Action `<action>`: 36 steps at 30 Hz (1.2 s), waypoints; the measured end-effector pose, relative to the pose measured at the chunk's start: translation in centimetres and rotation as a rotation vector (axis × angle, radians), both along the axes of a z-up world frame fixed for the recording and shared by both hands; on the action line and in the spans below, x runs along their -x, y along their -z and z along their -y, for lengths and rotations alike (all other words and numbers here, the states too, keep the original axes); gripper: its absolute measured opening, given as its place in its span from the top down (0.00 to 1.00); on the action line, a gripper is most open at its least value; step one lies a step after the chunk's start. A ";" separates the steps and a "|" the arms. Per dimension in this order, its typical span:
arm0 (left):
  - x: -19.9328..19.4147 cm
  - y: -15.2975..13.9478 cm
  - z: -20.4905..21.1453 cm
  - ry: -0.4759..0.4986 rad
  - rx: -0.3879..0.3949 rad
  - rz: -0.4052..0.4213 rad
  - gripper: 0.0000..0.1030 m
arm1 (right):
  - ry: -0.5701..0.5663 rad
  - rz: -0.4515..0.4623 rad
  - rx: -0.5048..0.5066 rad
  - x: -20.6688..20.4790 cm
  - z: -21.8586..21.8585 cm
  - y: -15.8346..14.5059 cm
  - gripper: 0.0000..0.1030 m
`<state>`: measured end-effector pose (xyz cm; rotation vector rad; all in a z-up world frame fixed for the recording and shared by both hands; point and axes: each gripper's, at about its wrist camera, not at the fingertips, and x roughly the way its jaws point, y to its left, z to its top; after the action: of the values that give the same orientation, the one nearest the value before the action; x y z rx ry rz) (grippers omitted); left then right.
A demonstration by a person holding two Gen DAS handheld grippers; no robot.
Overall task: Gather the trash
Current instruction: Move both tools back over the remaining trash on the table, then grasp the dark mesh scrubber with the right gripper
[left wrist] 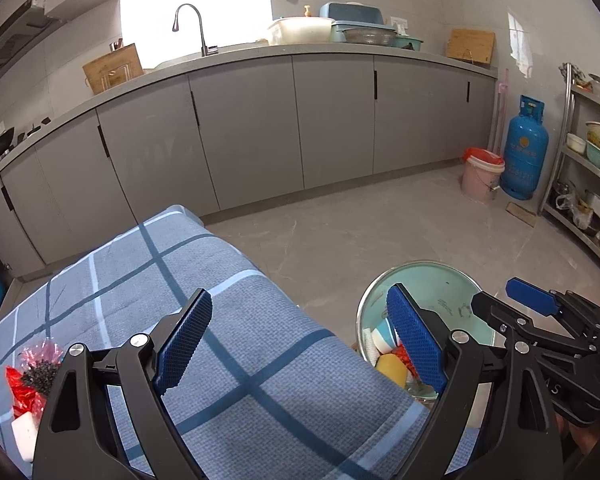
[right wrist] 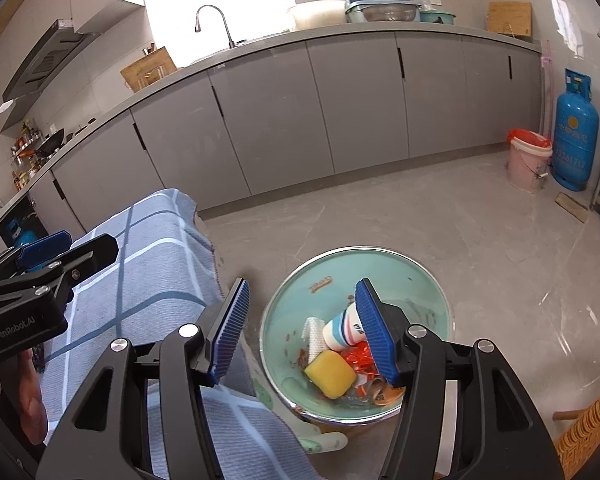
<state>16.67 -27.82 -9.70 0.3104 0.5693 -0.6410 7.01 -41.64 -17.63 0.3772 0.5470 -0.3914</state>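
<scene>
A pale green trash bin (right wrist: 428,280) stands on the floor beside the table. It holds a yellow sponge (right wrist: 330,374), a striped paper cup (right wrist: 342,330), red wrapper scraps (right wrist: 358,358) and a white sponge (right wrist: 314,336). My right gripper (right wrist: 300,330) is open and empty above the bin's left rim. My left gripper (left wrist: 300,340) is open and empty over the table's blue checked cloth (left wrist: 228,320). On the cloth at the far left lie a red and pink wrapper (left wrist: 24,376) and a white sponge (left wrist: 24,436). The bin (left wrist: 440,292) also shows in the left wrist view.
Grey kitchen cabinets (left wrist: 260,120) with a sink faucet (left wrist: 192,24) run along the back. A pink bucket (left wrist: 482,176) and a blue gas cylinder (left wrist: 526,148) stand at the right. A metal shelf rack (left wrist: 588,168) is at the far right. A wicker chair edge (right wrist: 592,420) is near the bin.
</scene>
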 end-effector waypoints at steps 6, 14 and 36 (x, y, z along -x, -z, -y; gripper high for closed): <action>-0.1 -0.7 -1.7 -0.026 0.017 0.005 0.15 | -0.027 0.000 0.006 -0.3 -1.4 -0.4 0.44; 0.2 -1.2 -4.2 -0.062 0.033 0.008 0.10 | -0.069 0.006 0.022 -1.0 -4.0 -1.1 0.33; -1.3 -1.5 -19.9 -0.340 -0.026 0.041 0.09 | -0.295 -0.005 0.033 -5.8 -14.2 -2.5 0.33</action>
<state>17.98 -7.91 -8.18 0.2428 0.5748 -0.2984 12.78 -27.42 -15.17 0.2589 0.5909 -0.1165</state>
